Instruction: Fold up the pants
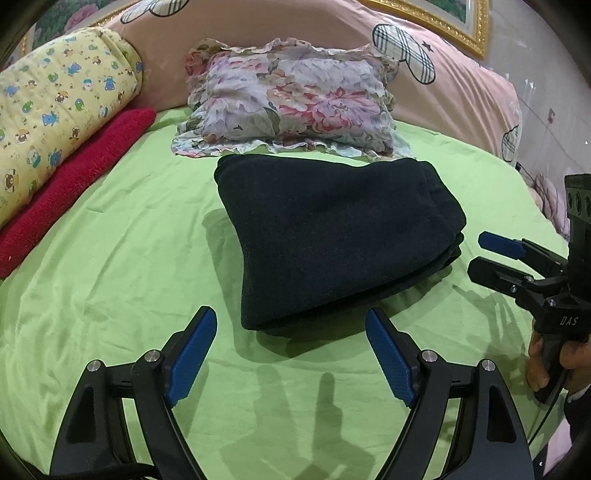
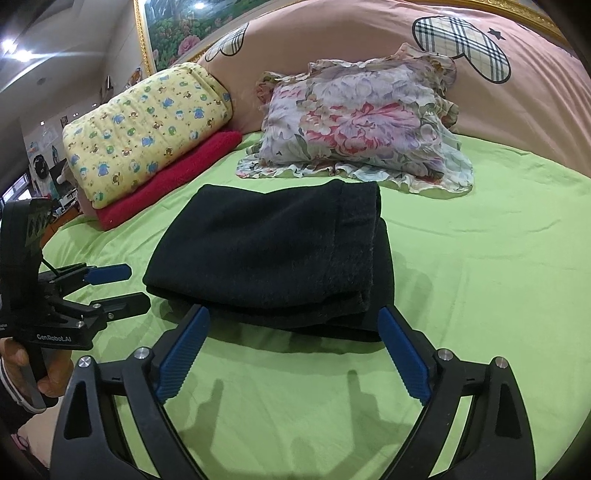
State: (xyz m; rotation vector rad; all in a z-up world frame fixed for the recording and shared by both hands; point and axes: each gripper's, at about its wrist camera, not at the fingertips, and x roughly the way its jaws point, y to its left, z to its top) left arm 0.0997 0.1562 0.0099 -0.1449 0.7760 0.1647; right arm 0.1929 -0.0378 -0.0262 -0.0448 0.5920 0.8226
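Note:
The dark navy pants [image 1: 332, 236] lie folded in a thick stack on the green bed sheet [image 1: 110, 295]; they also show in the right wrist view [image 2: 273, 258]. My left gripper [image 1: 291, 325] is open and empty, just short of the stack's near edge. My right gripper [image 2: 293, 321] is open and empty, its fingertips at the stack's near edge. The right gripper also shows at the right edge of the left wrist view [image 1: 480, 254], open. The left gripper shows at the left of the right wrist view [image 2: 136, 284], open.
A floral pillow [image 1: 291, 99] lies just behind the pants. A yellow printed quilt [image 1: 55, 107] rests on a red towel [image 1: 74, 184] at the left. A pink duvet [image 1: 443, 74] runs along the back. A gold picture frame [image 1: 443, 22] hangs behind.

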